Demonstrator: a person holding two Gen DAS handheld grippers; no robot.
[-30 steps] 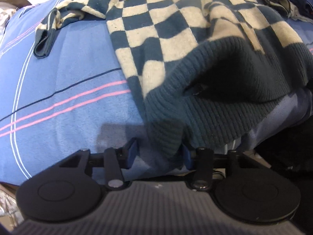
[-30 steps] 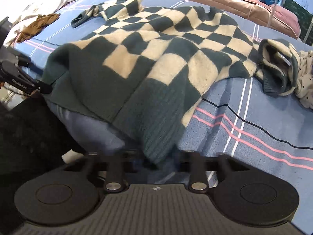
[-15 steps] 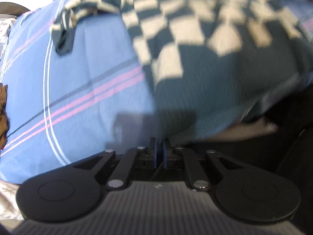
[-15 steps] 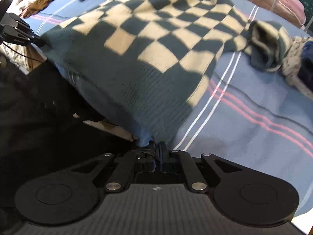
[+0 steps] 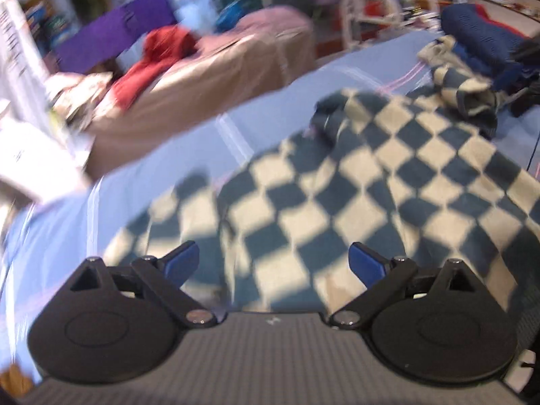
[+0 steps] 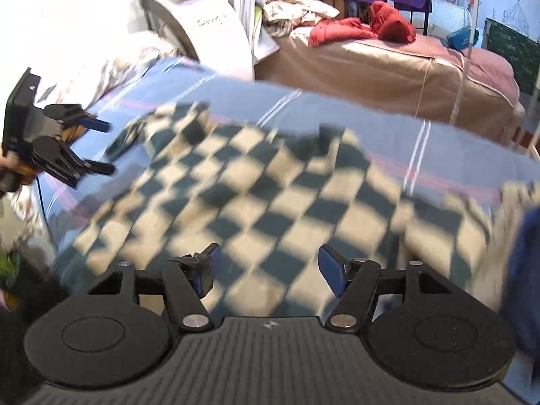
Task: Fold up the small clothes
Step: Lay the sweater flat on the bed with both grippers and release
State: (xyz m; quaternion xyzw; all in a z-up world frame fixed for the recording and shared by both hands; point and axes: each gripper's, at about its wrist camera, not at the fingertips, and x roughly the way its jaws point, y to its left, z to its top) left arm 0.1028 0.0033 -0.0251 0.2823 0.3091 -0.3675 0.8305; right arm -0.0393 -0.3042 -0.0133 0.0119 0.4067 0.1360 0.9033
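No readable text; only blurred lettering on the white machine point(image 6: 202, 17).

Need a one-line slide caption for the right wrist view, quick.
Open right hand-held gripper above the checkered sweater spread on the blue striped bedsheet.

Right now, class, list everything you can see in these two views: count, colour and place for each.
sweater: one, dark teal and cream checks, spread on the bedspread
bedspread: one, blue with pink and white stripes, under the sweater
second bed: one, tan cover, behind
red clothes: one heap, on the second bed
navy clothes: one pile, far right of the left view
left gripper: black, blue pads, open
right gripper: black, blue pads, open
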